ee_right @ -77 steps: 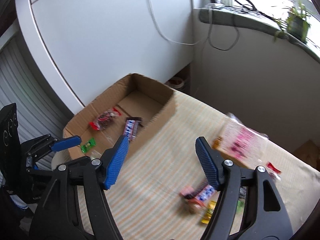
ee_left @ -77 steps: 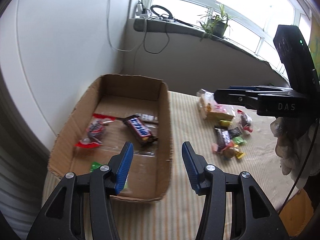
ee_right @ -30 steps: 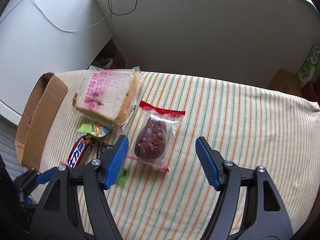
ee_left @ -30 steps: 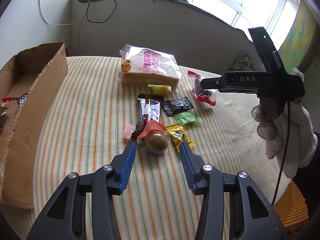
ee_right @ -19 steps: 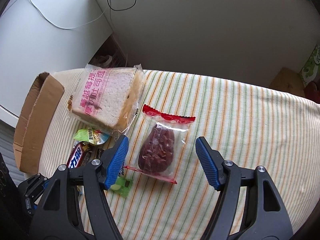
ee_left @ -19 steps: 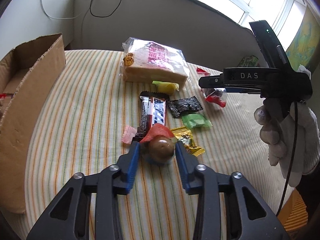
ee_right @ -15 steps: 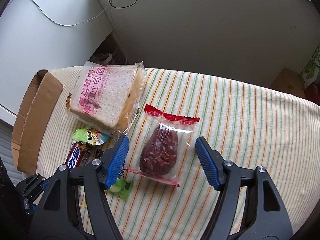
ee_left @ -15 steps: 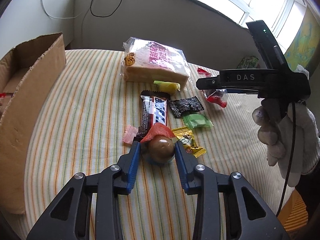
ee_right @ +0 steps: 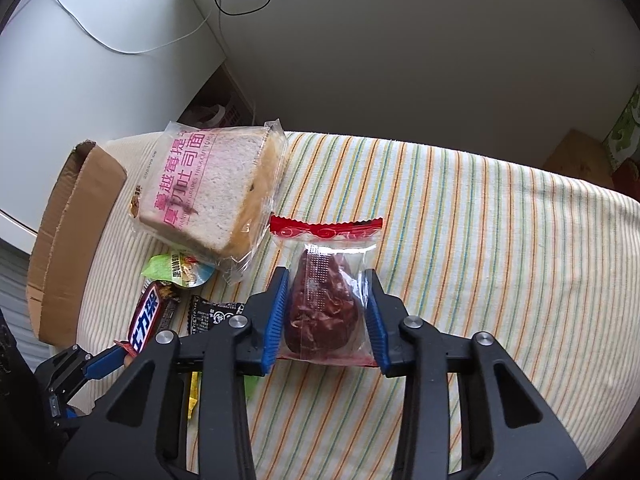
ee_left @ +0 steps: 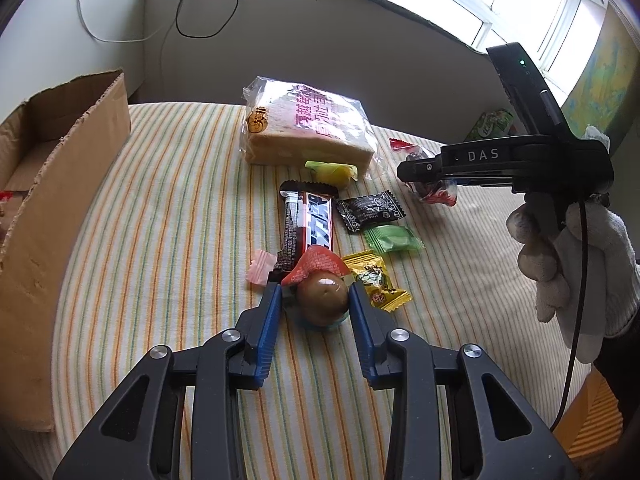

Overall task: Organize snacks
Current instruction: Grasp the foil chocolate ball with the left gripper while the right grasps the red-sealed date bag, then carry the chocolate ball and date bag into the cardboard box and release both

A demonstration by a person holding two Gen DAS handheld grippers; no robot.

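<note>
Left gripper [ee_left: 316, 300]: pads are pinching the egg [ee_left: 322, 298], a brown vacuum-packed one with a red wrapper tab; jaws have just been closing, now touching both sides, where a second ago they were standing clear of it.
Egg: sitting on the striped cloth [ee_left: 160, 240], at the near end of the chocolate bar [ee_left: 306, 224].
Right gripper [ee_right: 326, 312]: jaws have just been closing on the date pack [ee_right: 324, 300]; both pads are pressing the clear film in, where half a second ago they were standing wide on either side.
Date pack: lying on the cloth just right of the bread [ee_right: 208, 192], red header pointing away from the camera; possibly slightly lifted at the near edge, hard to tell.
Box [ee_left: 52, 216]: sitting at the left edge of the cloth, well apart from both grips.
Other snacks: black sachet [ee_left: 370, 210], green candy [ee_left: 394, 239] and yellow candy [ee_left: 374, 276] are lying unmoved beside the bar.
Person: gloved hand [ee_left: 576, 264] is gripping the right handle.
</note>
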